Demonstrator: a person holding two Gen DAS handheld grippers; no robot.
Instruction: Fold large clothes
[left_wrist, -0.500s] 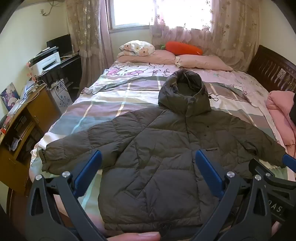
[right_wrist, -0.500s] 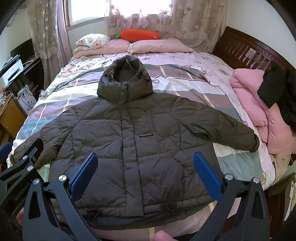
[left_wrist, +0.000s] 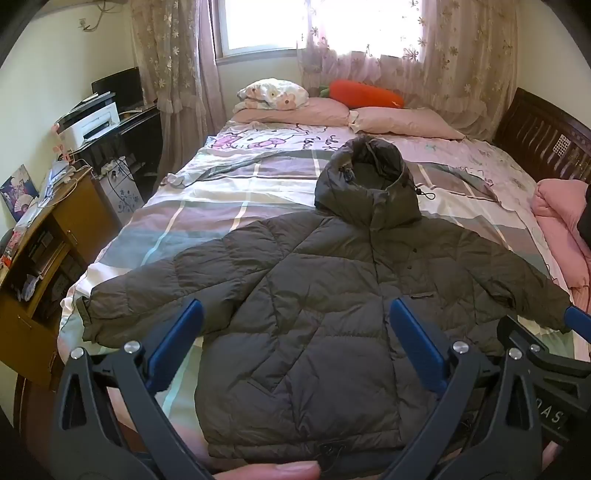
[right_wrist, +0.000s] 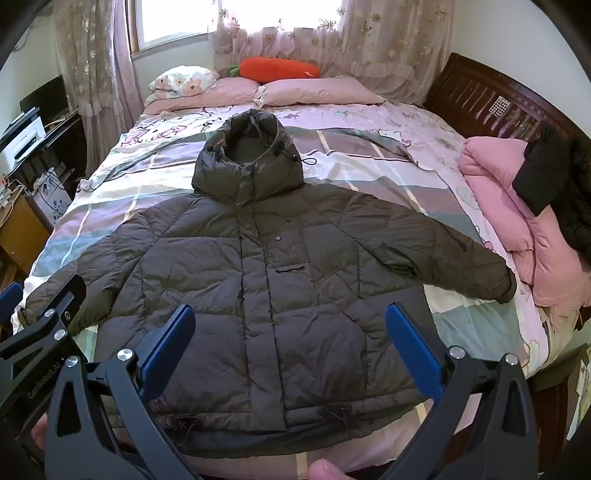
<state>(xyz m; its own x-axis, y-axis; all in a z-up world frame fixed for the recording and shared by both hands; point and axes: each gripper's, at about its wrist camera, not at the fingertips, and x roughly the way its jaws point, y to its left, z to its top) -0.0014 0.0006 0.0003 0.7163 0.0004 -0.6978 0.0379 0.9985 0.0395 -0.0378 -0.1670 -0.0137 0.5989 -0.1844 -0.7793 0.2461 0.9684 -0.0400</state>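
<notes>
We hold both tongs spread and empty, left tongs (left_wrist: 293, 350) and right tongs (right_wrist: 290, 349), above the dark olive quilted hooded jacket (right_wrist: 266, 273) lying flat at the foot edge of the patchwork-covered bed (right_wrist: 373, 166); we should pinch one sleeve cuff and fold it squarely inward.

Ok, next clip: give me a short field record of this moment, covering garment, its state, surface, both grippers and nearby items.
garment: dark hooded puffer jacket
state: laid flat, front up, closed, sleeves spread, hood toward the pillows; unfolded
surface: bed with patchwork sheet
left gripper: open, above the hem, holding nothing
right gripper: open, above the hem, holding nothing
nearby: pink quilt on the bed's right edge; carrot plush by the pillows
fold progress: not started
</notes>
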